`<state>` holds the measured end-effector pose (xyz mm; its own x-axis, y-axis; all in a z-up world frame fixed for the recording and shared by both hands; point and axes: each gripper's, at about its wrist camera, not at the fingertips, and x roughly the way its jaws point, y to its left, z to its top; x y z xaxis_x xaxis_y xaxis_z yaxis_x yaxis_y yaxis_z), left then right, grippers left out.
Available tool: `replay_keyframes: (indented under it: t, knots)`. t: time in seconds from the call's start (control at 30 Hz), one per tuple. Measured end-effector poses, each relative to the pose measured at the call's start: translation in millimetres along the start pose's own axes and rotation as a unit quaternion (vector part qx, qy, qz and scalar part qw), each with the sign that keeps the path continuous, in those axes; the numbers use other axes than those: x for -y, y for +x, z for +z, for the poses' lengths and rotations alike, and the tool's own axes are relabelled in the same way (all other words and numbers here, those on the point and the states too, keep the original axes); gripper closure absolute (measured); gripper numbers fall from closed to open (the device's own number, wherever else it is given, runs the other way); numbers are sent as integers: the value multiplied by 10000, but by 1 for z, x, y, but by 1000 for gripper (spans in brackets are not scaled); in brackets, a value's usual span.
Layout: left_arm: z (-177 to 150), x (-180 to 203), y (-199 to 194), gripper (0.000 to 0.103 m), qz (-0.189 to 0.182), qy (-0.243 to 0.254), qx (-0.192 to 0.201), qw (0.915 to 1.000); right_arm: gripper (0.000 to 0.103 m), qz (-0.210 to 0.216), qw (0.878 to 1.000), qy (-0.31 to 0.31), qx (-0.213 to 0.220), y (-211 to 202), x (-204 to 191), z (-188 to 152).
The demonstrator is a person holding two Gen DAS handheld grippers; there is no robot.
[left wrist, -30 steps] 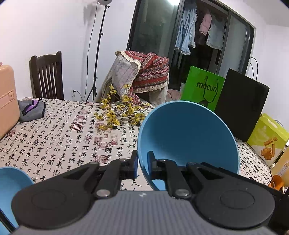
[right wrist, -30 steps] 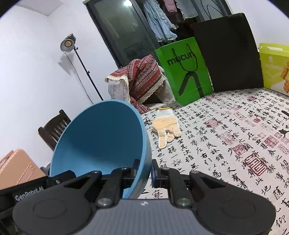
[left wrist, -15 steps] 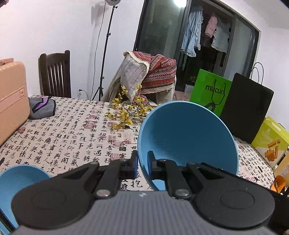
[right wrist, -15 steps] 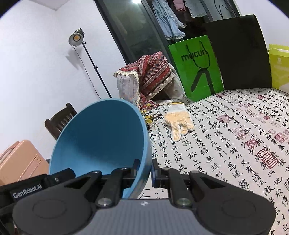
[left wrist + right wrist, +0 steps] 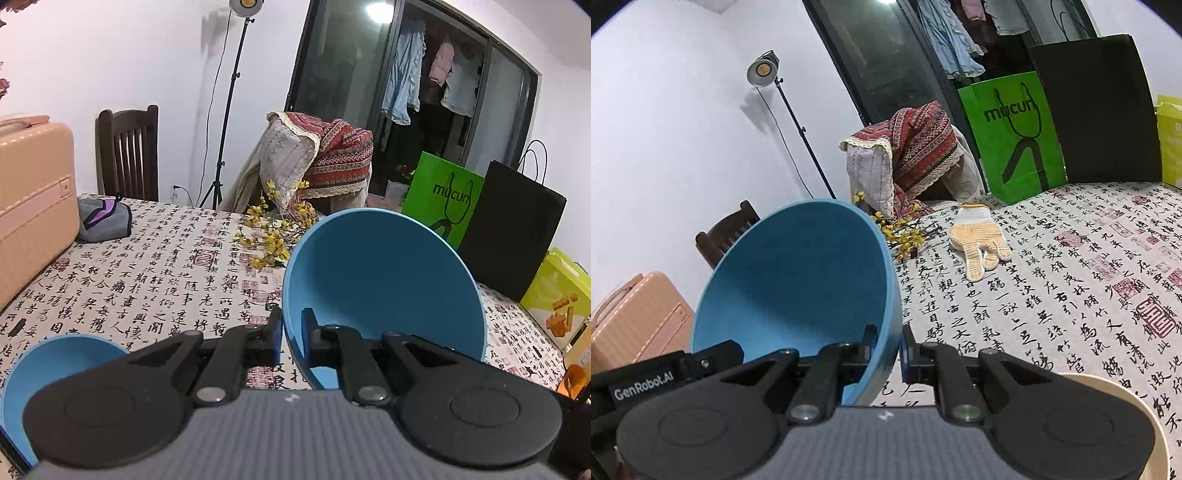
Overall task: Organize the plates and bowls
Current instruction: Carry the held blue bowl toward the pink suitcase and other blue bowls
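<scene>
Seen from the left claw's camera, a peach suitcase [image 5: 33, 206] stands at the far left of a table [image 5: 155, 280] covered in a cloth printed with black calligraphy, with a grey pouch [image 5: 105, 219] just beside it and a dark wooden chair [image 5: 127, 155] behind. A second blue bowl [image 5: 55, 369] sits low at the left edge. The left claw [image 5: 291, 334] is clenched on the rim of a blue bowl [image 5: 384, 291], which is tilted up on edge above the table. Yellow flowers [image 5: 273, 236] lie beyond it, then a green bag [image 5: 443, 195] and a black bag [image 5: 513, 225]. From the right claw's camera, the right claw [image 5: 888, 345] pinches the opposite rim of the same bowl [image 5: 798, 288]. A knitted glove [image 5: 979, 240] lies flat on the table to the right, and the rim of a cream bowl [image 5: 1137, 406] shows at the bottom right corner.
</scene>
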<state>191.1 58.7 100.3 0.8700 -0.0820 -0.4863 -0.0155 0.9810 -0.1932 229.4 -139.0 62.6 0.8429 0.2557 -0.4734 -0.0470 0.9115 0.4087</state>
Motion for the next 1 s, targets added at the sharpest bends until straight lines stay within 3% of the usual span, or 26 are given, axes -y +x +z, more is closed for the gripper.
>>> replay_keyframes:
  t: [1.0]
  knots:
    - [-6, -40, -25, 92, 158, -292, 112, 9994, 91, 232, 9993, -287, -60, -1, -41, -16]
